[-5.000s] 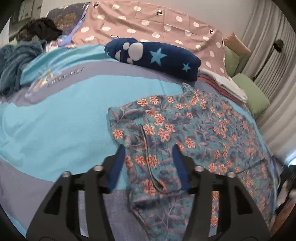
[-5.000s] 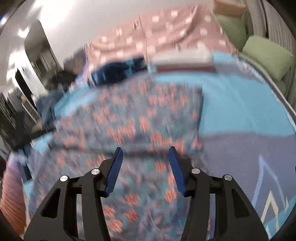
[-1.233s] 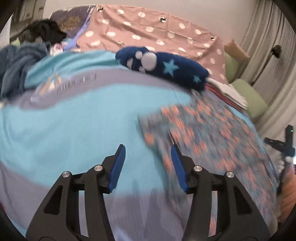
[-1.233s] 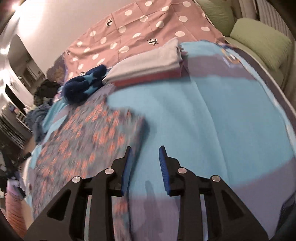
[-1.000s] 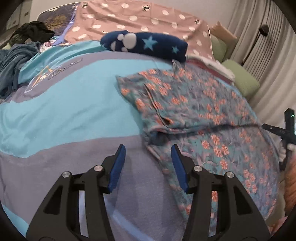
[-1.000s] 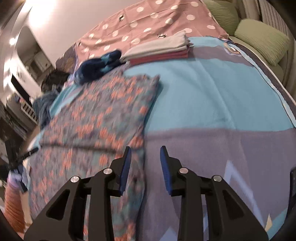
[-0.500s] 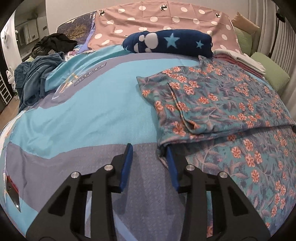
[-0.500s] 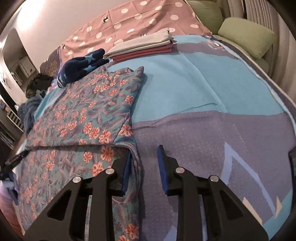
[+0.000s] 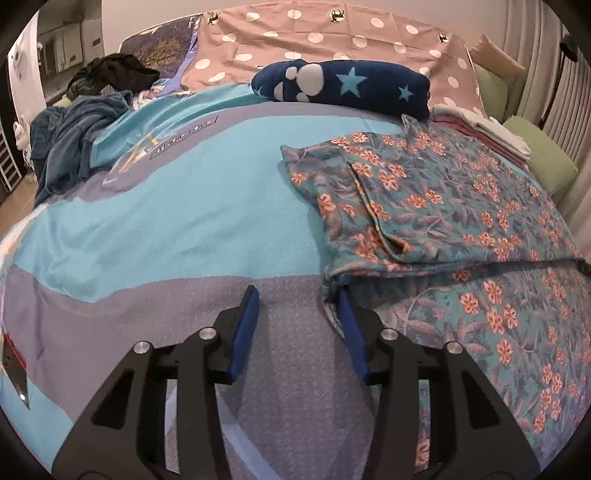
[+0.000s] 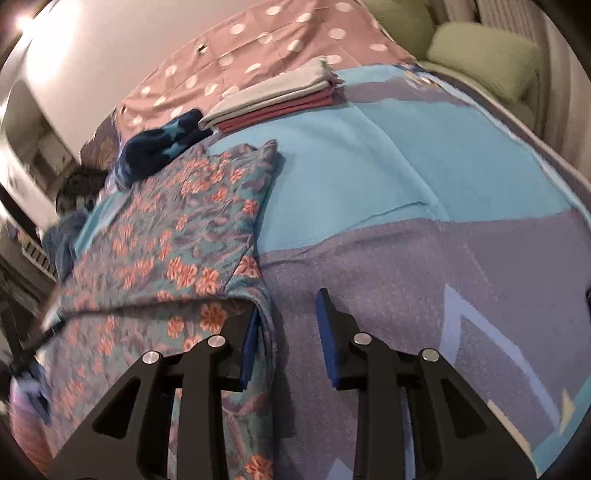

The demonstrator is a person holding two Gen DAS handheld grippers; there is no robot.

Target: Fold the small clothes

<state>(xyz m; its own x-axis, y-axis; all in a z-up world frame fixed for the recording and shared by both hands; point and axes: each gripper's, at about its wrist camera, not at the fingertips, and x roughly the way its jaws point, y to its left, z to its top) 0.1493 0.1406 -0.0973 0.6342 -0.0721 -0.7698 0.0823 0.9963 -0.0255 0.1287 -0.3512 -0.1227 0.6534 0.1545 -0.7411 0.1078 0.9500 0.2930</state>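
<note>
- Lying on the bed (image 9: 155,229), the floral garment (image 9: 461,206) has its far part doubled back over the near part, and the fold line runs across it from side to side.
- The bed wears a cover in light blue and grey-violet bands; the garment takes up the right part in the left wrist view and the left part in the right wrist view.
- The left gripper (image 9: 297,295) points down at the near left corner of the fold; its jaws have just been opening and now stand apart, with bare bed cover between them.
- Its right finger touches the garment's edge at that corner, but the cloth is not pinched.
- The right gripper (image 10: 290,299) sits at the opposite end of the fold, jaws having just opened a little, spread with a fold of the garment's hem against the left finger and grey-violet cover between the pads.
- Behind the garment lies a rolled navy blanket with stars (image 9: 343,86), and beside it a stack of folded clothes (image 10: 273,99).
- A spotted pink sheet (image 9: 325,33) covers the head of the bed; green cushions (image 10: 484,55) sit at the far right.
</note>
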